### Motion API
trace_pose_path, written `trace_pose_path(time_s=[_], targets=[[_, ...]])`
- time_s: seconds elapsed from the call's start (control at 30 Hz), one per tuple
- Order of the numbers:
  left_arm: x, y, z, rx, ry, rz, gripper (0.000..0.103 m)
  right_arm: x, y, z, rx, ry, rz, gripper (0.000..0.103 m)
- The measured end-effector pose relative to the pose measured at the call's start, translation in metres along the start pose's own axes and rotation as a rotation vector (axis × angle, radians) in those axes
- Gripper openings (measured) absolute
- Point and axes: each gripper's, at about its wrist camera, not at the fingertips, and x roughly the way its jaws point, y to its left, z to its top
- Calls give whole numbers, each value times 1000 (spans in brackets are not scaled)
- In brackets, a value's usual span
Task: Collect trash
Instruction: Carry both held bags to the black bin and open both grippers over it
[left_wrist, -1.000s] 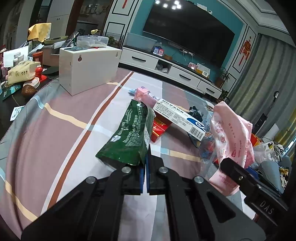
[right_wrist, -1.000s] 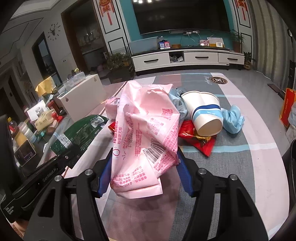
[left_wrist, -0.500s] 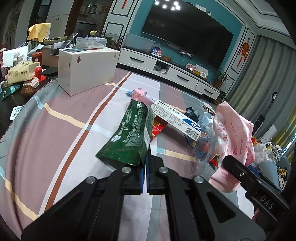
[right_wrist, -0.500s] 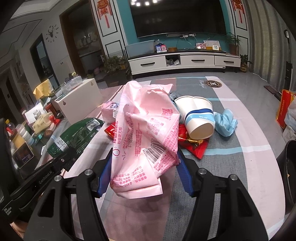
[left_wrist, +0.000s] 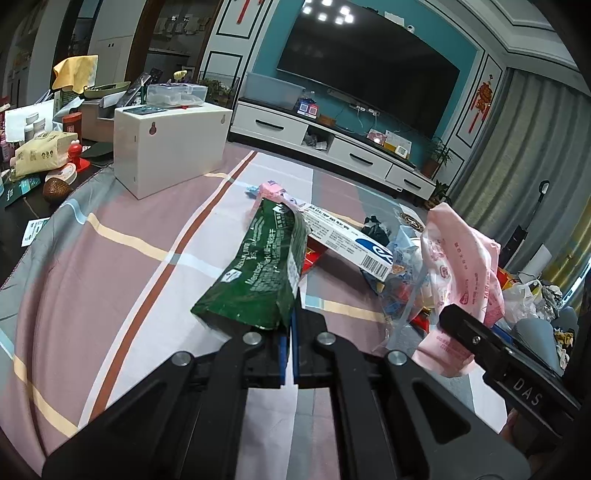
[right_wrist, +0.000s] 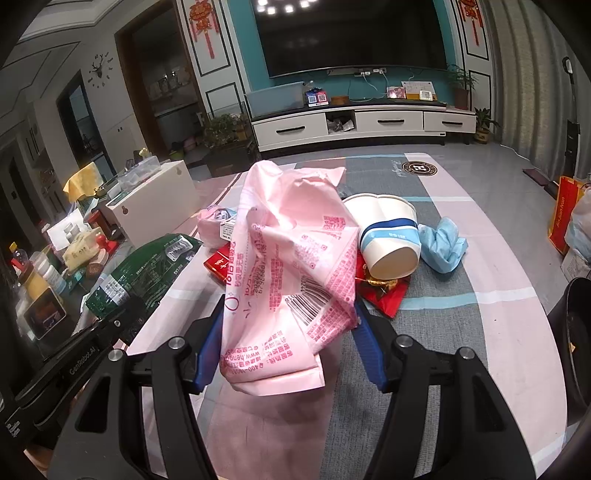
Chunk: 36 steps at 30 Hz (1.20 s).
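Note:
My left gripper (left_wrist: 290, 328) is shut on the bottom edge of a green foil bag (left_wrist: 258, 273), held above the striped cloth; the bag also shows in the right wrist view (right_wrist: 147, 266). My right gripper (right_wrist: 288, 332) is shut on a crumpled pink plastic bag (right_wrist: 291, 266), which stands up between the blue fingers (right_wrist: 367, 347); it also shows in the left wrist view (left_wrist: 461, 266). On the cloth lie a long white box (left_wrist: 343, 240), a red packet (right_wrist: 218, 264), a red wrapper (right_wrist: 384, 295), a paper cup (right_wrist: 388, 236) on its side and a blue mask (right_wrist: 441, 245).
A white box (left_wrist: 166, 144) stands at the far left of the striped cloth (left_wrist: 110, 258). Clutter of packets and jars (left_wrist: 40, 155) lies left of it. A dark bin rim (right_wrist: 576, 332) is at the right edge. A TV cabinet (right_wrist: 362, 122) stands behind.
Both grippers have lifted a little with their bags and stay shut. The pile on the cloth sits lower and farther in both views.

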Motion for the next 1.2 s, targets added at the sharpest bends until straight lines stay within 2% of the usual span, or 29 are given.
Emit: trace_pose_path(time_s=[0.7,0.93,1.2], targets=[[-12,-17,-2,34,-18,-8,3,-17,-10,5,25,-34,-11,62],[-25,-38,0,60,-44,-15,3,-36,-17,11,27,-65,-22,62],[-39,-69,0,68,-67,-60,3,-63,-44,20,88,-116,-36,62]])
